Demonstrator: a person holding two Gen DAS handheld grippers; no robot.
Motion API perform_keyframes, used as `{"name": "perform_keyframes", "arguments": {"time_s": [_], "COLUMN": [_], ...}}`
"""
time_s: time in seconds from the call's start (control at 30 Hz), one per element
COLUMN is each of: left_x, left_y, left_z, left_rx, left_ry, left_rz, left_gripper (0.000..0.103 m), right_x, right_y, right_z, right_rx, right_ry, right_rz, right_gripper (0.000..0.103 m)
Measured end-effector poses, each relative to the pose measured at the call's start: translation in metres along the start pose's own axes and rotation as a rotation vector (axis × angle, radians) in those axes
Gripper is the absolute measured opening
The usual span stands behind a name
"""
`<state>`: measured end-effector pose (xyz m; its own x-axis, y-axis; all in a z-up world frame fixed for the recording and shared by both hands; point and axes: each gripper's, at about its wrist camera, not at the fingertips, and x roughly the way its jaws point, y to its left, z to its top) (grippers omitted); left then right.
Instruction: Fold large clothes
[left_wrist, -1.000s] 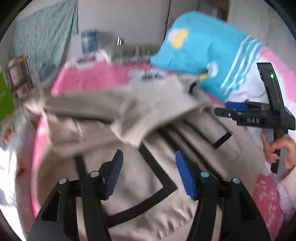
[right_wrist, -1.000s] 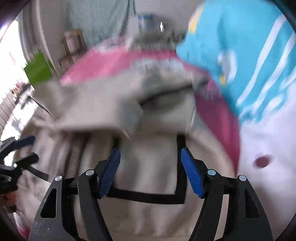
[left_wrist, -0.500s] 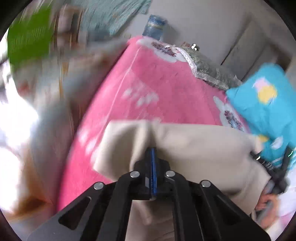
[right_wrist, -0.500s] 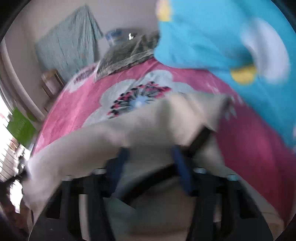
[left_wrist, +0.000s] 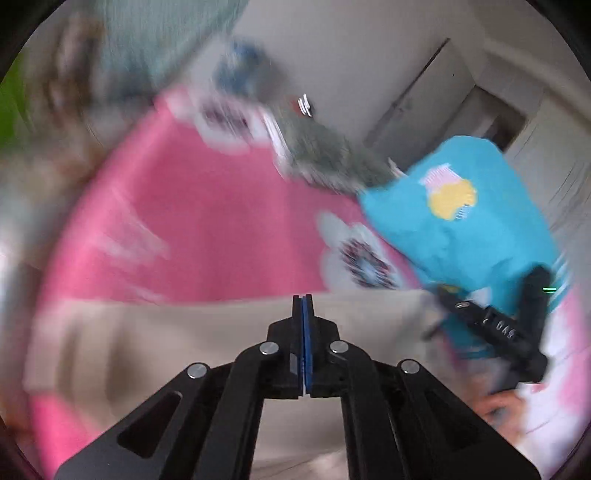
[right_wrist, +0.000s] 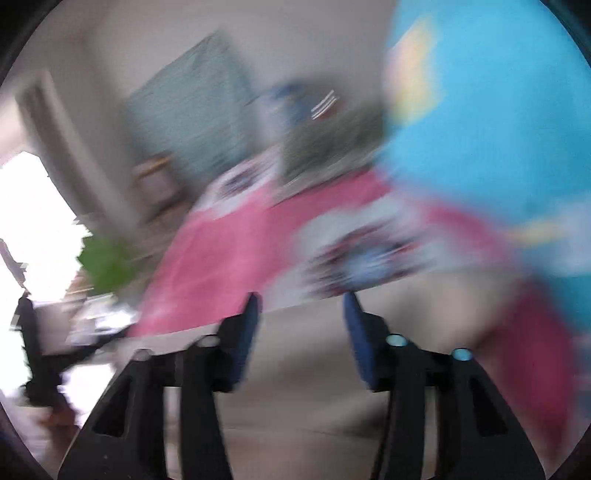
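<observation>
A large beige garment (left_wrist: 166, 339) lies spread on a pink flowered blanket (left_wrist: 207, 229). My left gripper (left_wrist: 303, 306) is shut at the garment's far edge; whether cloth sits between the pads is hidden by blur. The right gripper's body (left_wrist: 495, 325) shows at the right of the left wrist view. In the right wrist view my right gripper (right_wrist: 301, 306) is open over the beige garment (right_wrist: 303, 398), with nothing between its blue pads (right_wrist: 354, 314). Both views are blurred by motion.
A bright blue pillow (left_wrist: 461, 221) with a yellow patch sits at the right of the bed, also in the right wrist view (right_wrist: 491, 122). A grey patterned cushion (left_wrist: 325, 155) lies at the head. A green object (right_wrist: 107, 262) and a wooden rack stand off the bed's left side.
One second ago both grippers were open over the rumpled garment. The left then shut on its edge and carried it toward the head of the bed. The right gripper has opened wider.
</observation>
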<state>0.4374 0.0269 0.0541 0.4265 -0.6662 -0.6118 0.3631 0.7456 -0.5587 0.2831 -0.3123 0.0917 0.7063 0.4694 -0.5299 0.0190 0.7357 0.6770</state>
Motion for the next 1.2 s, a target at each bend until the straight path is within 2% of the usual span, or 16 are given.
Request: {"name": "perform_keyframes", "arguments": {"time_s": [0.07,0.13,0.23,0.37,0.47,0.57,0.63,0.7,0.8,0.87,0.9,0.93,0.97,1.07,1.17,1.2], "left_x": [0.041,0.056,0.046,0.048,0.050,0.048,0.053,0.054,0.056,0.055,0.055,0.055,0.054,0.042,0.006,-0.007], "left_y": [0.023,0.046,0.039,0.040,0.041,0.041,0.037,0.036,0.034,0.034,0.034,0.034,0.035,0.045,0.059,0.069], "left_z": [-0.010,-0.028,-0.030,-0.030,-0.029,-0.031,-0.030,-0.032,-0.032,-0.031,-0.031,-0.030,-0.028,-0.025,-0.030,-0.033], "left_rx": [-0.049,-0.049,-0.020,-0.013,-0.004,-0.003,0.002,0.009,0.017,0.018,0.018,0.016,-0.002,-0.071,-0.122,-0.156], "left_ry": [0.101,0.071,0.045,0.068,0.060,0.056,0.055,0.052,0.052,0.051,0.051,0.054,0.059,0.059,-0.039,-0.072], "left_rz": [-0.039,-0.097,-0.117,-0.109,-0.106,-0.107,-0.100,-0.091,-0.080,-0.079,-0.077,-0.077,-0.089,-0.101,0.032,0.036], "left_gripper": [0.002,0.003,0.003,0.003,0.003,0.003,0.003,0.003,0.003,0.003,0.003,0.003,0.003,0.003,0.003,0.003], "right_x": [0.024,0.022,-0.010,-0.064,-0.072,-0.078,-0.085,-0.078,-0.059,-0.025,-0.003,0.023,0.035,0.021,0.012,0.010], "right_y": [-0.032,-0.067,-0.122,-0.126,-0.135,-0.097,-0.062,-0.033,0.006,0.025,0.027,0.021,0.012,0.002,0.008,0.013], "right_z": [-0.005,-0.012,-0.026,-0.015,-0.015,-0.020,-0.032,-0.032,-0.033,-0.033,-0.027,-0.033,-0.038,-0.059,-0.075,-0.081], "right_rx": [0.170,0.297,0.473,0.290,0.245,0.188,0.101,0.019,-0.075,-0.133,-0.139,-0.122,-0.107,-0.179,-0.304,-0.356], "right_ry": [0.047,-0.015,-0.169,-0.313,-0.276,-0.299,-0.361,-0.392,-0.337,-0.178,-0.097,0.036,0.078,0.019,0.029,0.033], "right_rz": [0.042,0.075,0.161,-0.242,-0.316,-0.462,-0.469,-0.375,-0.255,-0.140,-0.110,-0.099,-0.120,-0.091,-0.187,-0.224], "right_gripper": [0.055,0.002,0.000,0.000,0.000,0.000,0.011,0.022,0.036,0.043,0.060,0.065,0.066,0.065,0.064,0.064]}}
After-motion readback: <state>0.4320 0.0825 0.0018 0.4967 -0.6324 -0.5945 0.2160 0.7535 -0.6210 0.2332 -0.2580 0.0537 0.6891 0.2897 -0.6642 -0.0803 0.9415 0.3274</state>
